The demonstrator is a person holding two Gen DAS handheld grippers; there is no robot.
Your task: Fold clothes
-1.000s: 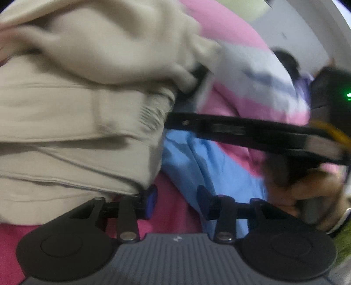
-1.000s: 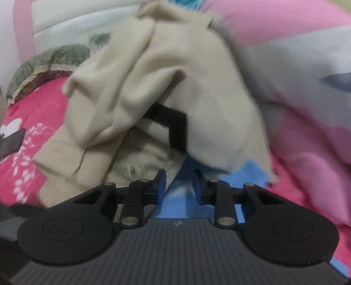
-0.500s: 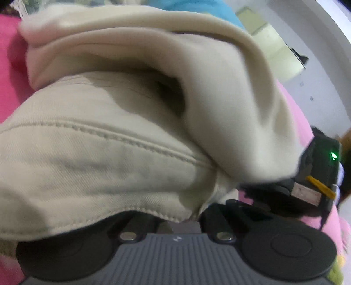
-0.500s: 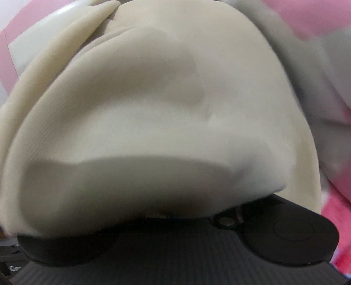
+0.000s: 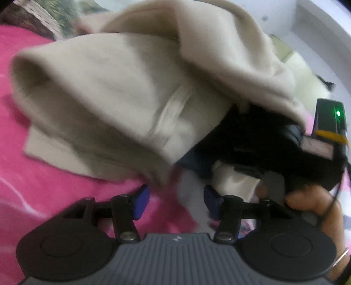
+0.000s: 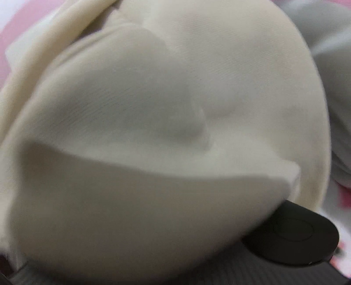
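A beige garment (image 5: pixel 122 94) lies heaped in thick folds on the pink bedspread (image 5: pixel 48 197). In the left wrist view my left gripper (image 5: pixel 175 202) is open just in front of the garment's lower edge, with nothing between its blue pads (image 5: pixel 140 200). The black body of the right gripper (image 5: pixel 274 142) reaches in from the right, held by a hand (image 5: pixel 307 206), and its fingers are buried under a beige fold. In the right wrist view the beige cloth (image 6: pixel 153 131) drapes over the lens and hides both fingers. Only one corner of the gripper base (image 6: pixel 291 236) shows.
A patterned pillow (image 5: pixel 54 19) lies at the far left of the bed. A white wall and pale furniture (image 5: pixel 307 43) stand behind the garment. A grey and pink quilt (image 6: pixel 337 76) lies to the right. A green light (image 5: pixel 337 113) glows on the right gripper's unit.
The cloth that lay over my left gripper half a second ago has come off it, and its open fingers show again. The right wrist view stays covered by beige cloth.
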